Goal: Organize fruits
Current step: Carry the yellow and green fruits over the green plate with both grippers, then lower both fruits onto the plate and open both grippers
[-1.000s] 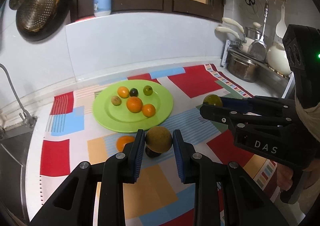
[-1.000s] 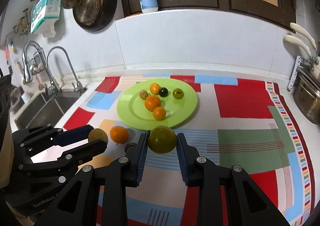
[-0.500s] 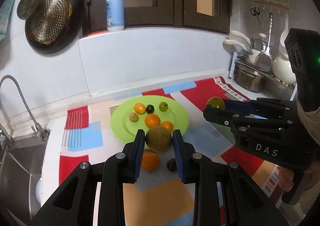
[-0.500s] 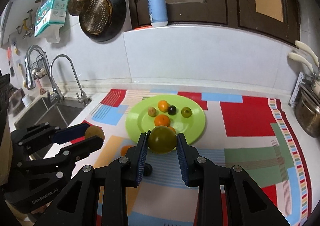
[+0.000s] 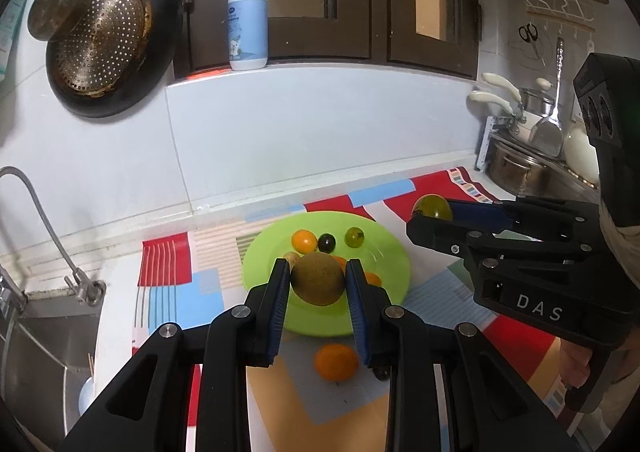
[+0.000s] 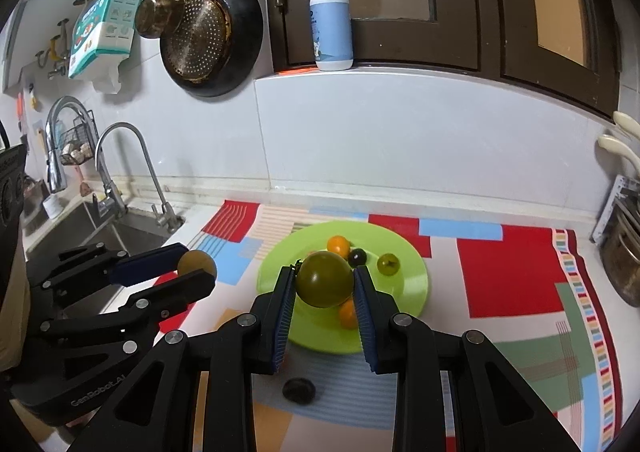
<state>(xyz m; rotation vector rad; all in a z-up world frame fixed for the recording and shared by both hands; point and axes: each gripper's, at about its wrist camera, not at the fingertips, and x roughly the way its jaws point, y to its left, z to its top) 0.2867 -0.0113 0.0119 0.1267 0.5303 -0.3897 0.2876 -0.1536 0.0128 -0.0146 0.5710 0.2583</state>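
Note:
My left gripper (image 5: 318, 278) is shut on a round brown fruit (image 5: 317, 279), held above the near side of the green plate (image 5: 390, 254). My right gripper (image 6: 324, 284) is shut on a round olive-green fruit (image 6: 325, 278), also raised over the plate (image 6: 416, 280). The plate holds several small fruits: an orange one (image 5: 304, 240), a dark one (image 5: 327, 242), a green one (image 5: 354, 236). On the mat in front of the plate lie an orange (image 5: 336, 362) and a small dark fruit (image 6: 299, 390).
A colourful patchwork mat (image 6: 516, 272) covers the counter. A sink with a tap (image 6: 132, 171) lies to the left. Pots and a utensil rack (image 5: 528, 155) stand at the right. A pan (image 6: 212, 35) hangs on the wall and a pump bottle (image 6: 331, 31) stands on the ledge.
Both grippers have risen and drawn back with their fruits, so the plate and mat look smaller and lower. The loose orange and dark fruit on the mat have not moved.

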